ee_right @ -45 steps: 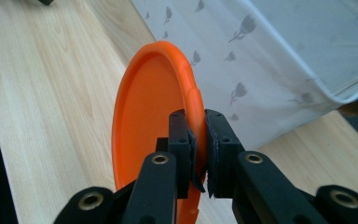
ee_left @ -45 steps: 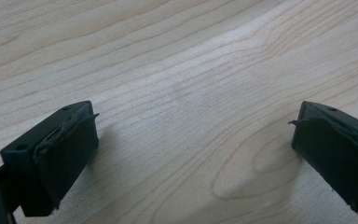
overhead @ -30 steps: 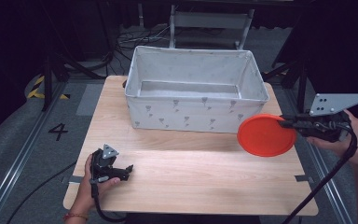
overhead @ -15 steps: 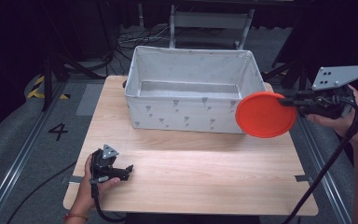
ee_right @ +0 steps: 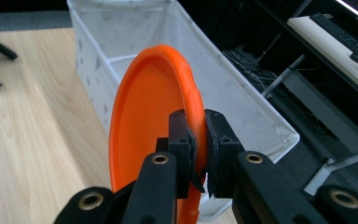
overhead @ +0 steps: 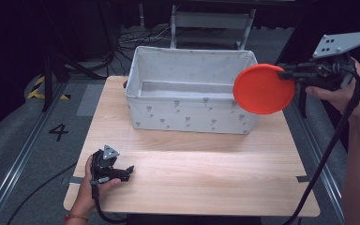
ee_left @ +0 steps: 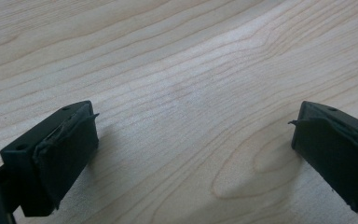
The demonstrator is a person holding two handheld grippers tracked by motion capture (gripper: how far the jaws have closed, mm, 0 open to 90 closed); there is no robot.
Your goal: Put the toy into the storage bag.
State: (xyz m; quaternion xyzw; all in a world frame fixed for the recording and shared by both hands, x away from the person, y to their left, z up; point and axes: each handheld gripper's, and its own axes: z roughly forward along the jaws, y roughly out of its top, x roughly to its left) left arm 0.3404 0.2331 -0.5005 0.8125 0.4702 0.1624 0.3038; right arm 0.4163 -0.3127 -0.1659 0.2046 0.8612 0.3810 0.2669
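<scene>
An orange plate (overhead: 263, 89) hangs in the air by the right end of the white fabric bin (overhead: 187, 115), held on edge. My right gripper (overhead: 288, 73) is shut on the plate's rim, and the right gripper view has the plate (ee_right: 149, 135) clamped between my right gripper (ee_right: 198, 150) jaws with the bin (ee_right: 121, 32) beyond. My left gripper (overhead: 127, 171) rests low on the wooden table (overhead: 206, 173) near its front left corner. It is open, and in its own view my left gripper (ee_left: 191, 144) has only bare wood (ee_left: 182, 84) between the jaws.
The bin is empty and stands at the back middle of the table. A grey plate (overhead: 344, 43) tops the right gripper and a black cable (overhead: 328, 150) trails from it. Dark floor, rails and a metal frame (overhead: 211, 18) surround the table.
My right gripper has carried the orange plate up and to the left, from beside the bin's front right corner to level with its right rim. The left gripper has stayed still.
</scene>
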